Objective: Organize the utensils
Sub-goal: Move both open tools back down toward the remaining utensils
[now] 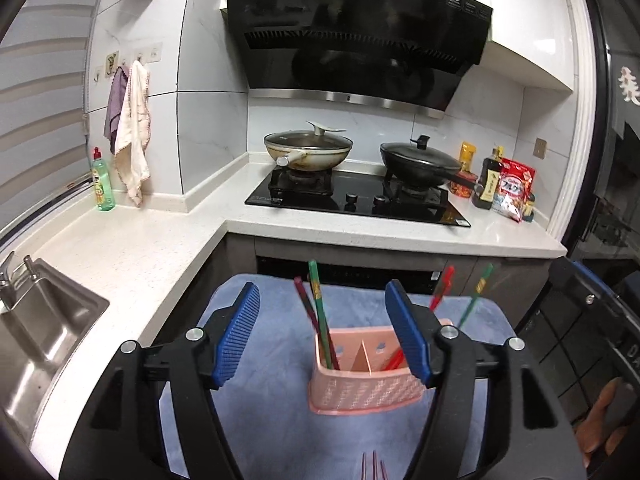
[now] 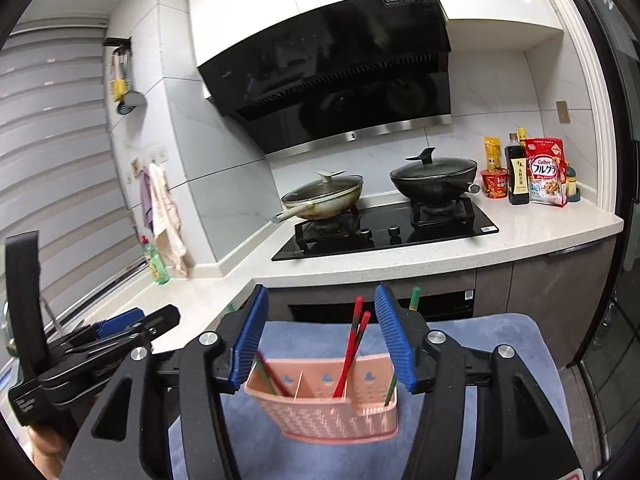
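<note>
Blue ribbed fingers of the left gripper stand spread apart with nothing pressed between them; the blue ribbed fingers of the right gripper are likewise spread and pinch nothing. Both pairs sit on black plastic arms and point toward the same spot from slightly different sides.

Behind them a white speckled stone desk runs in an L along white tiled walls. A slanted black glass range hood hangs over a black glass gas hob. On the hob's left burner sits a cream wok with a glass lid, and on the right burner a black wok with a black lid. A stainless steel sink is set into the desk at the far left of the left wrist view.

Nearer the grippers lies a blue plush mat. Standing upright on it is a pink woven-pattern plastic utensil holder, split into compartments. In the left wrist view, a green chopstick and a dark red chopstick lean in its left compartment. In the right wrist view, a pair of red chopsticks leans in a compartment right of the divider, and another green chopstick stands at the holder's right end.
</note>
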The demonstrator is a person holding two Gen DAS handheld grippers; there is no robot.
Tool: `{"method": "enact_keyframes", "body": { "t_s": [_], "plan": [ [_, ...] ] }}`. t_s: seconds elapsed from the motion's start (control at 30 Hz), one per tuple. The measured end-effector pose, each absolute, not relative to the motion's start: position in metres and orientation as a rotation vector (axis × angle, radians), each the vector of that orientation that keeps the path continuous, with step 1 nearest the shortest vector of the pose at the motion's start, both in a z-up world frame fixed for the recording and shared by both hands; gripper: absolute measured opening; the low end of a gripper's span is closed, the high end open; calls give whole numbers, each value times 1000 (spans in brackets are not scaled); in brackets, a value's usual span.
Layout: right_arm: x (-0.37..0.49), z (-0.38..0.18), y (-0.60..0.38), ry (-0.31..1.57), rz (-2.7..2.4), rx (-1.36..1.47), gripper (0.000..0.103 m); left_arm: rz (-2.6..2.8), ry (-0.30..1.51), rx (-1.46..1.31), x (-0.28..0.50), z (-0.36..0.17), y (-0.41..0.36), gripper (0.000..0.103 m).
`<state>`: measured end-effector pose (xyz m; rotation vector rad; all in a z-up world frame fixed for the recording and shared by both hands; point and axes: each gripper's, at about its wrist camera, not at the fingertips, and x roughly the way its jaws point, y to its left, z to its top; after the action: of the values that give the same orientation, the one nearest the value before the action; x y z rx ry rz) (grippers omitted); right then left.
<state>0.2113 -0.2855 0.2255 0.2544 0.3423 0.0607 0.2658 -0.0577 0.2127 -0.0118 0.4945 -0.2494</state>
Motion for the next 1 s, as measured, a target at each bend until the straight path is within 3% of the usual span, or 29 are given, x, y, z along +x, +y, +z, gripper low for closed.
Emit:
{"method": "enact_keyframes", "body": {
  "t_s": [0.2, 0.5, 0.83, 1.0],
  "plan": [
    [163, 213, -273, 362, 69, 204, 58, -229, 521, 30, 228, 199, -48, 72],
    [96, 159, -244, 473, 65, 118, 58, -217, 591, 59, 170, 151, -33, 72],
    [54, 66, -237, 661, 16, 187, 58, -213, 780, 16, 133, 59, -20, 71],
    [44, 33, -231, 718, -19, 165, 54, -205, 820, 16, 118, 31, -18, 71]
  ]
}}
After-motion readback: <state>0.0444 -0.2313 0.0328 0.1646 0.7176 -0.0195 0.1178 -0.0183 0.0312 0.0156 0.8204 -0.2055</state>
